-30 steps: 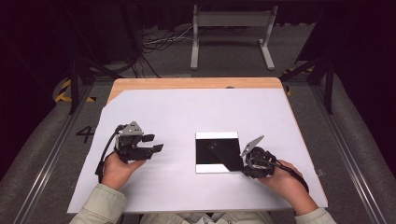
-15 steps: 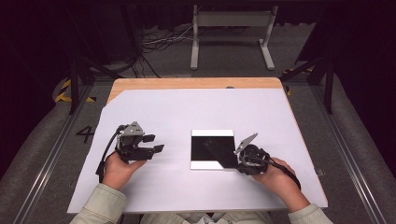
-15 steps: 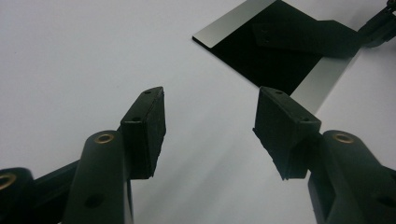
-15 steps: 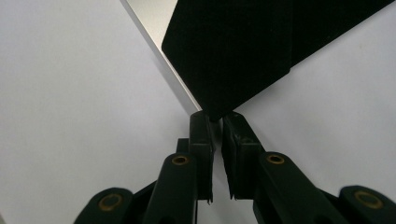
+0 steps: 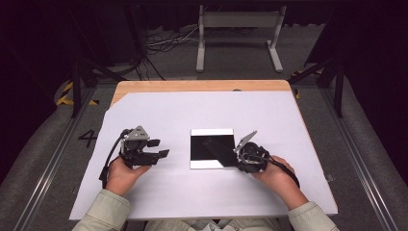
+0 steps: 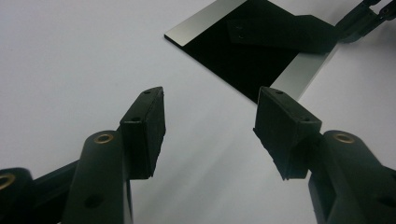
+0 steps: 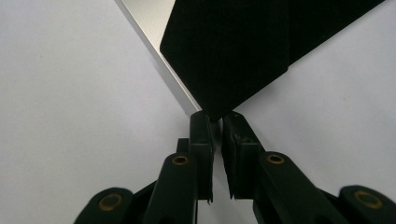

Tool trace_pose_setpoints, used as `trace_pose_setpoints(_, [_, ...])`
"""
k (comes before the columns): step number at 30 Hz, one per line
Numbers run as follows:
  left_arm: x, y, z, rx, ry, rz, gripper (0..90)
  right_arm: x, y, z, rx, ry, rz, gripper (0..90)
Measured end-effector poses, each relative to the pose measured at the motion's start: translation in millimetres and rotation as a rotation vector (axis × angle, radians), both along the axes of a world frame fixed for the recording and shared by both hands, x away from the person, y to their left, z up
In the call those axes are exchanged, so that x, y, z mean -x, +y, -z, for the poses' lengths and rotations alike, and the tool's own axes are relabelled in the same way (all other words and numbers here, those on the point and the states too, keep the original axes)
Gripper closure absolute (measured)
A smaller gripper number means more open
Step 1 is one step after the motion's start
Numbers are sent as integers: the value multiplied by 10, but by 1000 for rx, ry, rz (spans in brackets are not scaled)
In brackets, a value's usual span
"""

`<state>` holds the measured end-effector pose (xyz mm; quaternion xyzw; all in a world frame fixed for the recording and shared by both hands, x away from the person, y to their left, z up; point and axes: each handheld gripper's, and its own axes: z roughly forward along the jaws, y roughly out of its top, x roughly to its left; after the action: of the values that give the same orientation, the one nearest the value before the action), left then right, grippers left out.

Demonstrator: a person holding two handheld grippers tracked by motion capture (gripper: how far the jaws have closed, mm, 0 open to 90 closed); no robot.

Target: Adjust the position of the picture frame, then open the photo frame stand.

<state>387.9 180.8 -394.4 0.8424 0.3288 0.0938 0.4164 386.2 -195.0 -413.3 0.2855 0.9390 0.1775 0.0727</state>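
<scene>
A white sheet (image 5: 192, 192) covers the table, and near its middle lies a square black sheet (image 5: 210, 144) with pale strips along two edges. The right gripper (image 5: 239, 155) pinches its near right corner, folding that corner up and over the square. Left of the square, the left gripper (image 5: 161, 148) rests with jaws wide and empty. Next, I'd judge, the fold needs carrying across and pressing flat.

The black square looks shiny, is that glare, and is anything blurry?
High view: the black sheet is dark and glossy, its white edge strips bright, room behind dim. Left gripper view: it mirrors dark shapes; near jaws soft. Right gripper view: jaws pinch its lifted corner, sharp.
</scene>
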Motion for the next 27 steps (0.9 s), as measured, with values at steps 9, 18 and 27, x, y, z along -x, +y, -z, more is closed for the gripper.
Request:
trace_pose_setpoints(9, [3, 8, -10, 2, -3, 5, 432, 61, -36, -54, -13, -9, 15, 744])
trace_pose_setpoints(18, [1, 2, -13, 1, -7, 8, 432, 115, -95, -101, -19, -12, 22, 729])
trace_pose_setpoints(27, [16, 14, -6, 2, -2, -2, 431, 53, -33, -24, -5, 11, 15, 751])
